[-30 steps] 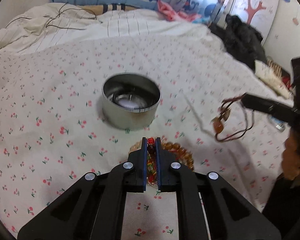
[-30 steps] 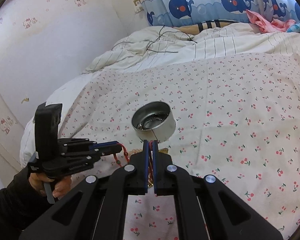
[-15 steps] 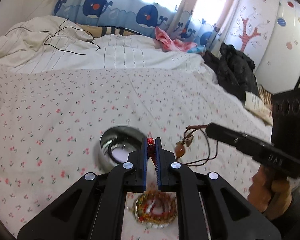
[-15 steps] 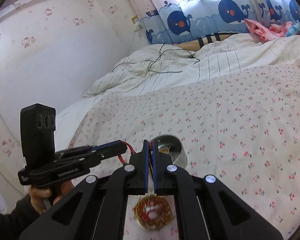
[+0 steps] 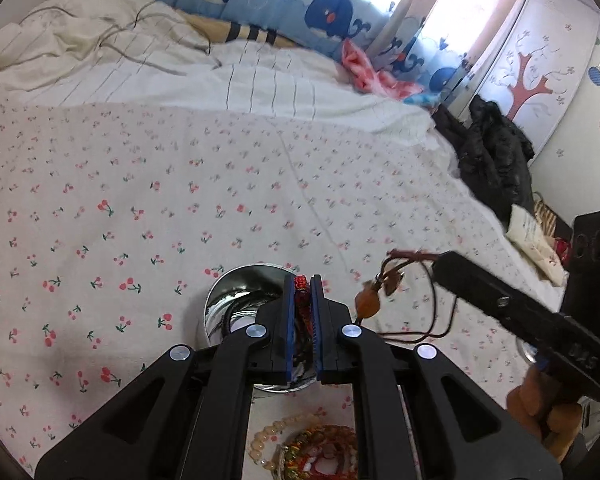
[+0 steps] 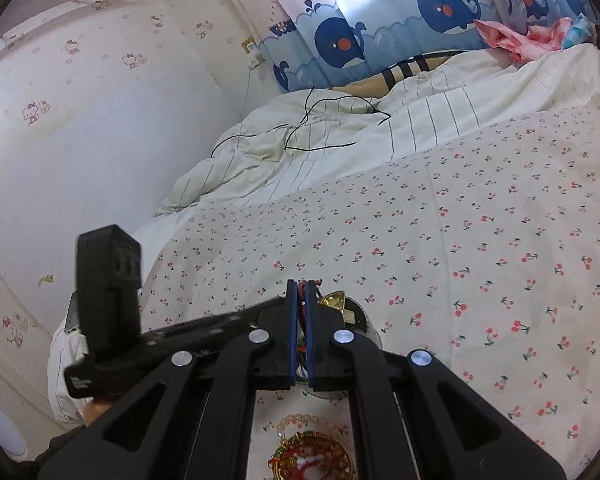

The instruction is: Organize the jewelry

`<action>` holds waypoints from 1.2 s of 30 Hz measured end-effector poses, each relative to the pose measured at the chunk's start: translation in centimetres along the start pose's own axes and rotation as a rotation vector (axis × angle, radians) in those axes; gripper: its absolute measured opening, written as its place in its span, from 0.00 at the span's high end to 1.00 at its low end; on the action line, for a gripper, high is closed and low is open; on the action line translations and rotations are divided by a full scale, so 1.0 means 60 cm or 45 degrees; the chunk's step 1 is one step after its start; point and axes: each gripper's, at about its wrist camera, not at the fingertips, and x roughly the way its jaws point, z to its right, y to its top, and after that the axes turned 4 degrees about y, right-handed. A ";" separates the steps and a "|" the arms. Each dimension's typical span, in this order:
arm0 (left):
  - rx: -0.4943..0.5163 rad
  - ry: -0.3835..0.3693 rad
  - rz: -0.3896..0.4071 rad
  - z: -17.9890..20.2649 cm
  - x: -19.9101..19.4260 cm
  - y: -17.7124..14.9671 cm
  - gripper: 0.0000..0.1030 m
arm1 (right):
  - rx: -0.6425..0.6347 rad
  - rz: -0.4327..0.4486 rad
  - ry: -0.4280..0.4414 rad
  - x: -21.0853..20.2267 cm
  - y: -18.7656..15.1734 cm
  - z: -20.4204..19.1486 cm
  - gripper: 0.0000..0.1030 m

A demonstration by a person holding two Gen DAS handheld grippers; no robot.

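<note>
Presently, the left gripper (image 5: pixel 302 292) is seen low in the frame's centre, its blue pads pinched on a red beaded cord (image 5: pixel 300 286) directly above the round metal tin (image 5: pixel 220 308). At the right of the left wrist view, the right gripper (image 5: pixel 440 264) is clamped on a brown cord necklace (image 5: pixel 404 300), whose amber pendant (image 5: pixel 367 303) hangs just right of the tin. A gold-and-red ornament with pale beads (image 5: pixel 320 454) is noted at the bottom edge, lying on the cherry-print bedsheet (image 5: pixel 140 200).
</note>
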 end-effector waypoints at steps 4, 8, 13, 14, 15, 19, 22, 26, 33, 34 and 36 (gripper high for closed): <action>0.000 0.137 -0.099 -0.011 0.033 -0.006 0.91 | -0.020 -0.016 -0.014 0.021 -0.001 -0.004 0.96; -0.040 0.179 -0.059 -0.027 0.010 0.002 0.56 | -0.024 -0.032 -0.029 0.038 -0.003 -0.001 0.96; -0.019 0.258 -0.003 -0.039 -0.024 0.006 0.53 | -0.036 -0.062 -0.042 0.061 -0.007 0.000 0.96; -0.012 0.279 -0.007 -0.042 -0.027 0.002 0.52 | -0.039 -0.069 -0.040 0.065 -0.009 -0.001 0.96; -0.007 0.288 -0.012 -0.044 -0.029 0.000 0.52 | -0.046 -0.084 -0.034 0.072 -0.013 -0.003 0.96; 0.008 0.335 -0.058 -0.055 -0.034 -0.016 0.51 | -0.100 -0.217 -0.044 0.106 -0.031 -0.017 0.85; 0.074 0.384 -0.079 -0.054 -0.038 -0.031 0.50 | -0.119 -0.205 -0.108 0.101 -0.034 -0.018 0.65; 0.149 0.403 -0.108 -0.049 -0.049 -0.055 0.49 | -0.114 -0.147 -0.162 0.054 -0.023 -0.010 0.65; 0.213 0.316 -0.193 -0.039 -0.052 -0.097 0.49 | -0.159 -0.289 -0.247 0.004 -0.063 0.020 0.65; 0.219 0.299 -0.201 -0.035 -0.052 -0.101 0.49 | -0.157 -0.319 -0.244 0.000 -0.073 0.025 0.65; 0.231 0.285 -0.211 -0.031 -0.056 -0.112 0.49 | -0.156 -0.376 -0.228 -0.009 -0.095 0.032 0.65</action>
